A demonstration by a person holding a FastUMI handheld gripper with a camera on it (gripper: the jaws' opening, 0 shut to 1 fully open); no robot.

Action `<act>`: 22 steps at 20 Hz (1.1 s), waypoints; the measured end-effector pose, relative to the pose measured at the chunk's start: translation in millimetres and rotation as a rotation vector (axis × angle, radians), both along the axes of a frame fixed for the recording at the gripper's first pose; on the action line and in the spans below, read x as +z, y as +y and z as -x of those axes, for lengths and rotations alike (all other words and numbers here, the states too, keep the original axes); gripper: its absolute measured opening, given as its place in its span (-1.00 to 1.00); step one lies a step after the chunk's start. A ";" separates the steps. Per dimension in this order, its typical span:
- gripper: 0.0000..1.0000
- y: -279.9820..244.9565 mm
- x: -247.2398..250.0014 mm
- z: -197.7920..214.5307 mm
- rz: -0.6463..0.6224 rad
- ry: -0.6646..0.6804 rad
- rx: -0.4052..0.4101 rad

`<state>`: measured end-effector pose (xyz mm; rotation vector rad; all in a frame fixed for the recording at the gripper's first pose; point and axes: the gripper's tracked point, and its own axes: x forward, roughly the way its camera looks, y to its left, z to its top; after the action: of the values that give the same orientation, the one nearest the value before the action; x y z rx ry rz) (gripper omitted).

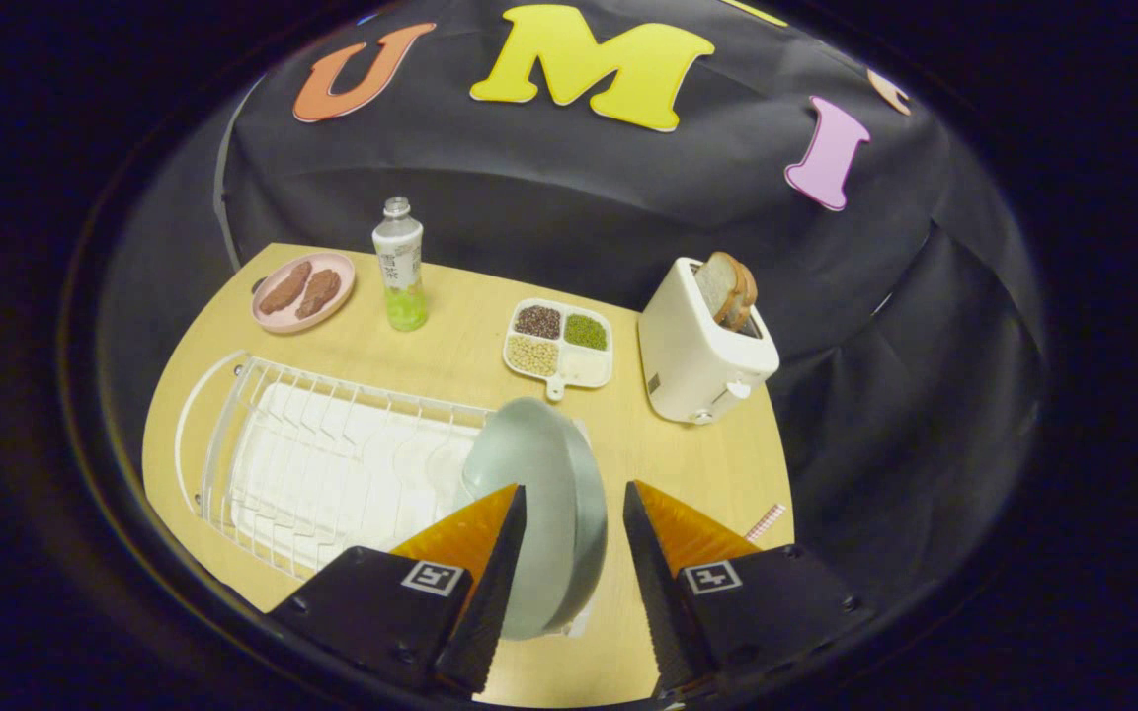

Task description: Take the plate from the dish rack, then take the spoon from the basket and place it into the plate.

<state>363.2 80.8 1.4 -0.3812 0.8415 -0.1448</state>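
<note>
A pale grey-green plate (539,474) stands on edge in the right end of the white wire dish rack (322,464) on the wooden table (470,346). My gripper (574,489) is open above it. The plate's rim lies between the two fingers, nearer the left finger, and neither finger presses on it. The lower part of the plate is hidden behind the left finger.
Beyond the rack stand a pink plate with two brown pieces (302,291), a drink bottle (399,265), a divided tray of beans and grains (559,341) and a white toaster with bread in it (702,341). A striped item (767,521) lies near the table's right edge.
</note>
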 end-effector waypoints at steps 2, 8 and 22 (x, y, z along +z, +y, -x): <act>0.10 -6.2 -0.1 -3.2 0.040 0.043 -0.038; -0.60 -21.2 -2.1 -4.1 0.087 0.112 -0.153; -0.74 27.8 7.4 27.7 0.321 -0.070 -0.311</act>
<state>335.5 108.6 8.8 -0.5407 0.8049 -0.5834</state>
